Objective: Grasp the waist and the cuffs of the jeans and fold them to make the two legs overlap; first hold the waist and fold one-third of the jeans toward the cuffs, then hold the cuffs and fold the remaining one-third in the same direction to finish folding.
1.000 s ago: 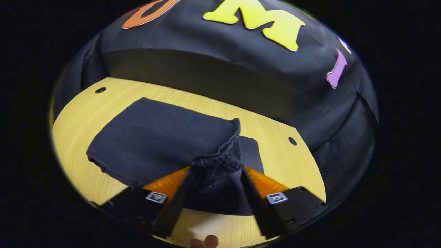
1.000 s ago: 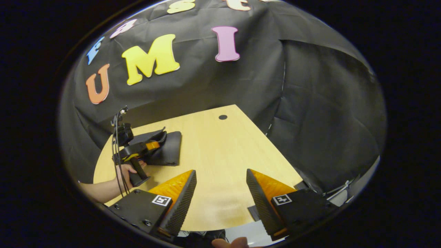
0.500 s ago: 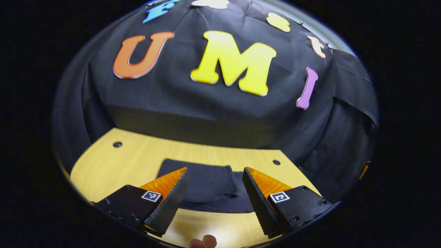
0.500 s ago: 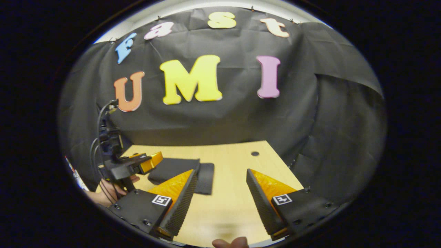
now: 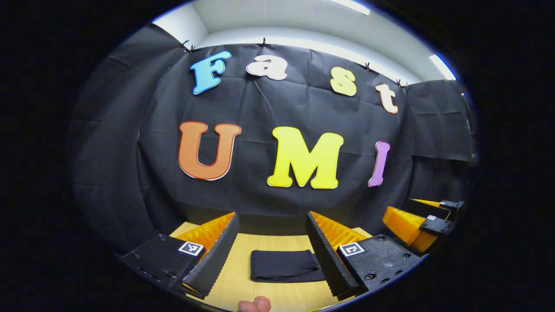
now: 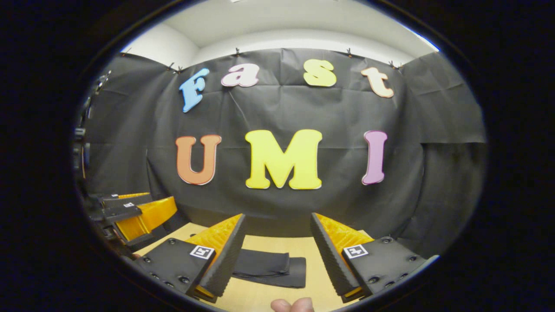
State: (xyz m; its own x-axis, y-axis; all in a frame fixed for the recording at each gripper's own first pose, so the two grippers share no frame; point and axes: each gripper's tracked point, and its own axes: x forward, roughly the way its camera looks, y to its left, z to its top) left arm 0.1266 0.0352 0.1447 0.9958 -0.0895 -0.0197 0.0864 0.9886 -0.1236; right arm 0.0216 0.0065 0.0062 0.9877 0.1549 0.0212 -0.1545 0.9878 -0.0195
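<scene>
Folding looks finished: jeans (image 5: pixel 284 265) lying folded on far table (image 5: pixel 243 284), left claw (image 5: pixel 271 247) and right claw (image 6: pixel 277 251) spread wide, gripping nothing, nothing more called for.

You are working in a purpose-built recording booth, of the kind found in a lab or studio, not in a home. Black cloth (image 5: pixel 277 108) hangs as the back and side walls, pinned along its top edge with small clips (image 5: pixel 263 42), and above it you see a plain white wall and ceiling (image 6: pixel 277 26) with strip lighting (image 5: pixel 442 67). A bare light wooden table (image 6: pixel 303 247) stands directly against the cloth; it carries one folded dark garment (image 5: pixel 284 265) and no household furnishings surround it.
</scene>
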